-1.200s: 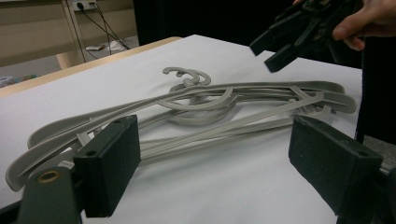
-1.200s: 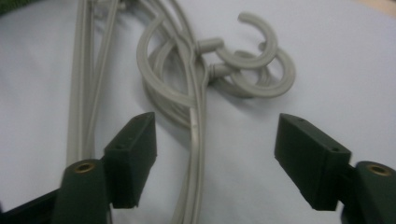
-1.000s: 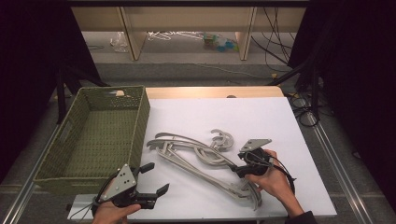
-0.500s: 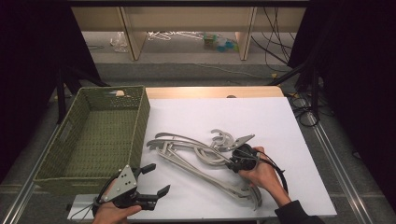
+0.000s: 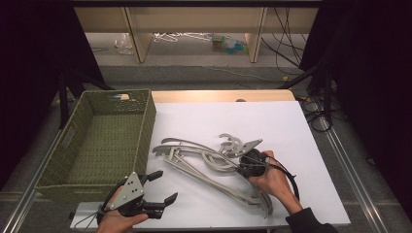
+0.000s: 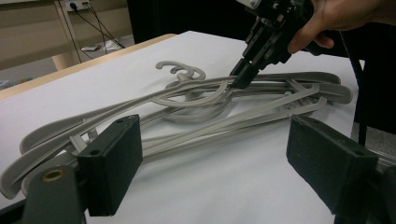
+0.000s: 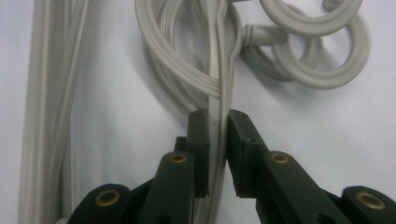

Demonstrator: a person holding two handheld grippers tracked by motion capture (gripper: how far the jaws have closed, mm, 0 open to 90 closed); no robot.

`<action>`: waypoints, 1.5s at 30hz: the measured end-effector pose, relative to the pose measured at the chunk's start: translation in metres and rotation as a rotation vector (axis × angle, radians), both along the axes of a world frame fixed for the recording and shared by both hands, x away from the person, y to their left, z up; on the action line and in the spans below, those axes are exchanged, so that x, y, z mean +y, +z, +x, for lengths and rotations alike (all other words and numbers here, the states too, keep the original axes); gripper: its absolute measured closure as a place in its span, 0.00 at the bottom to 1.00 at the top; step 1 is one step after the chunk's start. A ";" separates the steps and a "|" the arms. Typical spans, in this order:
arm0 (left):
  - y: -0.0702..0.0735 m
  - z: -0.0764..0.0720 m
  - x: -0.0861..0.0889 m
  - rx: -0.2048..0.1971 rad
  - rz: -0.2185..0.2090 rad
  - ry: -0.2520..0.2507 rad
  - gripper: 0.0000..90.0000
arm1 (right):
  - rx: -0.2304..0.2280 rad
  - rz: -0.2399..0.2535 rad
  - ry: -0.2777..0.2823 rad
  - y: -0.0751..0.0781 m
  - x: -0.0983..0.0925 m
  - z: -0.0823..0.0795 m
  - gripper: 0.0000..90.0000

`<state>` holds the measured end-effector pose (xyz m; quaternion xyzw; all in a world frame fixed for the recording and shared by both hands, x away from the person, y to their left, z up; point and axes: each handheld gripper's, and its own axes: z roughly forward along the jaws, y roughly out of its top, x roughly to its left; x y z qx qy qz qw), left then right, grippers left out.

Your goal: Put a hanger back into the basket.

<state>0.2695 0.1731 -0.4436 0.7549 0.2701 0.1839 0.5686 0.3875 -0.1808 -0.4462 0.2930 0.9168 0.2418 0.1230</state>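
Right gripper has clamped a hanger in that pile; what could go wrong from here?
1. The right gripper pinches only a thin bar of one hanger, so it may twist or slip when lifted.
2. The grey hangers lie interlocked, hooks overlapping; neighbours could drag along or fall.
3. The left gripper hangs open and apart, so nothing steadies the pile.

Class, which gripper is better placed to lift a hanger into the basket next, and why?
Right. The right gripper has just closed its jaws on a hanger in the pile, while the left gripper hangs open off the pile, beside the basket.
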 end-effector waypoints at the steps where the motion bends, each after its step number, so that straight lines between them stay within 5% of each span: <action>1: 0.000 0.000 0.000 0.001 -0.002 0.002 0.20 | -0.005 0.004 0.000 0.002 0.000 -0.001 0.89; 14: 0.006 0.008 -0.007 -0.007 -0.003 0.027 0.21 | -0.123 -0.002 0.045 0.030 -0.003 -0.008 0.91; 16: 0.014 0.018 -0.020 -0.002 0.050 0.060 0.22 | -0.145 -0.013 0.051 0.038 -0.002 -0.014 0.91; 20: 0.028 0.034 -0.037 0.008 0.080 0.077 0.24 | -0.171 0.002 0.066 0.045 -0.001 -0.021 0.91; 23: 0.040 0.060 -0.054 -0.032 0.133 0.109 0.25 | -0.192 -0.004 0.097 0.052 0.000 -0.027 0.91; 26: 0.041 0.078 -0.068 -0.008 0.201 0.103 0.29 | -0.229 -0.008 0.123 0.055 0.000 -0.030 0.91; 29: 0.036 0.092 -0.080 -0.018 0.245 0.119 0.32 | -0.219 0.000 0.134 0.058 0.001 -0.034 0.91; 32: 0.030 0.100 -0.088 0.000 0.292 0.081 0.38 | -0.233 -0.006 0.145 0.061 0.003 -0.037 0.91; 41: 0.027 0.110 -0.096 -0.007 0.331 0.039 0.51 | -0.256 -0.020 0.162 0.067 0.007 -0.043 0.91; 45: 0.027 0.113 -0.104 -0.032 0.382 -0.031 0.60 | -0.266 -0.024 0.177 0.069 0.008 -0.045 0.91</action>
